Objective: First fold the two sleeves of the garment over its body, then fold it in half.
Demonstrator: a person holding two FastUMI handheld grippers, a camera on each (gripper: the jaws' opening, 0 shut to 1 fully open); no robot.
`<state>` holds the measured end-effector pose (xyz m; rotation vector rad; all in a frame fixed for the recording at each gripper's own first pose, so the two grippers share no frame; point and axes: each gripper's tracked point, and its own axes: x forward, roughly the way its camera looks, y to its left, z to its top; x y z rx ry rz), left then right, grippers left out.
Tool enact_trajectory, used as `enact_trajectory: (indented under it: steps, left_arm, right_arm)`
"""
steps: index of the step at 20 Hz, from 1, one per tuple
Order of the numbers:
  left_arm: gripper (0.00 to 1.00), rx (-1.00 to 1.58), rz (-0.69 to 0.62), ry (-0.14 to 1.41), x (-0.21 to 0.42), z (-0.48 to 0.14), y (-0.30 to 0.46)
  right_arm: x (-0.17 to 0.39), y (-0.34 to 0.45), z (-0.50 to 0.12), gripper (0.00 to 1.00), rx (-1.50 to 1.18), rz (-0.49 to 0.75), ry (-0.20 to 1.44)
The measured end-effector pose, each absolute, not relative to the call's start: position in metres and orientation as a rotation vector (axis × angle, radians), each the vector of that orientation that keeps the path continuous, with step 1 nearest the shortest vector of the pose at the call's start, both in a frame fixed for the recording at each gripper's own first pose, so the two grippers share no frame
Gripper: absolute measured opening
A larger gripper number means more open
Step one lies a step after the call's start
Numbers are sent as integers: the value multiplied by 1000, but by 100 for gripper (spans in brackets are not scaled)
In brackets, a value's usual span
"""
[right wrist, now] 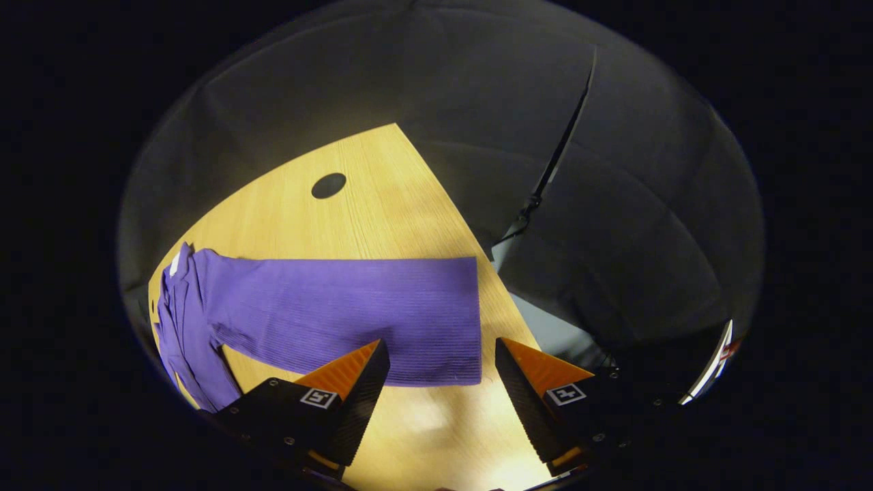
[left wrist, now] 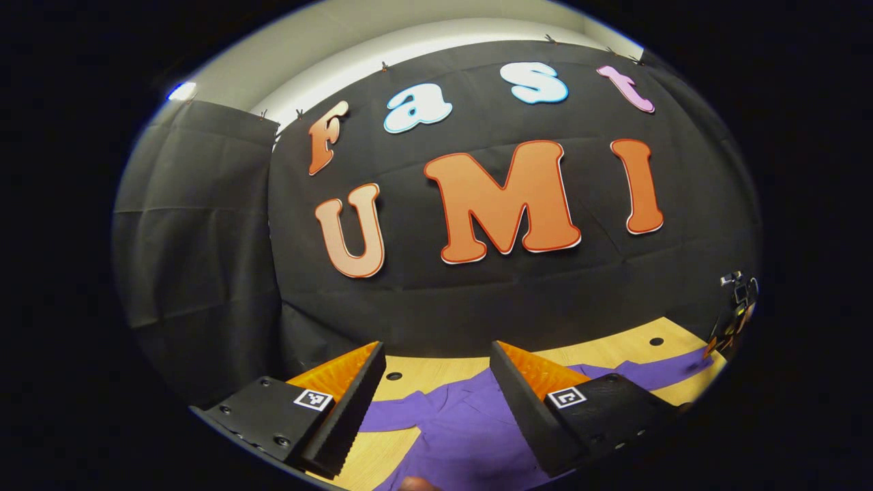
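Left gripper view: the left tool (left wrist: 436, 354) is held above the tabletop (left wrist: 436, 372) with its jaws spread wide apart and nothing between them. The purple garment (left wrist: 464, 429) lies flat on the tabletop at the bottom centre of the frame, below and beyond the fingers. One sleeve (left wrist: 665, 372) extends toward the lower right of the frame. The other tool (left wrist: 733, 314) appears small at the right edge, near the end of that sleeve; its jaw state cannot be told from here.

Right gripper view: the right tool (right wrist: 442, 351) is also wide open and empty, poised over the tabletop (right wrist: 382, 204). A garment sleeve (right wrist: 354, 310) lies flat across the centre of the frame, its cuff end lying between the two fingers. The garment body (right wrist: 184, 327) sits at the lower left. A round hole (right wrist: 329, 185) in the tabletop lies at upper centre.
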<state>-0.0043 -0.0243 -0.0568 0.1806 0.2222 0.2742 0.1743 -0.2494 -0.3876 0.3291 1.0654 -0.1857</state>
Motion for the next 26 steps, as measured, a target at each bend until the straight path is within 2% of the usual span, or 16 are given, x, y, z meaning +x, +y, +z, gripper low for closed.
enact_trajectory:
  steps: [2, 7, 8, 9, 11, 12, 13, 15, 16, 17, 19, 26]
  left_arm:
    - [98, 192, 267, 243, -6, -61, -27]
    - [100, 201, 264, 267, -11, -64, -30]
    - [100, 203, 270, 268, -14, -65, -29]
    - [98, 204, 276, 271, -16, -65, -27]
    - [98, 199, 286, 282, -19, -69, -26]
    - [98, 197, 290, 290, -22, -70, -27]
    - [98, 198, 290, 292, -23, -69, -27]
    - [100, 211, 290, 287, -22, -66, -28]
    - [98, 216, 287, 283, -23, -65, -30]
    - [100, 220, 284, 280, -24, -62, -31]
    - [98, 221, 284, 272, -27, -59, -30]
    - [98, 186, 280, 275, -30, -66, -10]
  right_arm:
    - [177, -246, -397, 95, 338, -173, 1110]
    - [172, -240, -414, 93, 343, -154, 1193]
    - [176, -241, -410, 93, 352, -159, 1170]
    - [176, -241, -417, 93, 352, -164, 1184]
    - [174, -243, -417, 85, 350, -167, 1196]
    - [171, -241, -417, 63, 354, -169, 1205]
    - [173, -241, -417, 72, 356, -171, 1203]
    - [178, -234, -416, 30, 366, -156, 1187]
    - [178, -231, -416, 8, 366, -146, 1186]
    - [177, -225, -412, 5, 388, -124, 1189]
    - [180, -220, -402, 3, 410, -111, 1167]
    - [194, -187, -325, 3, 378, -23, 1004]
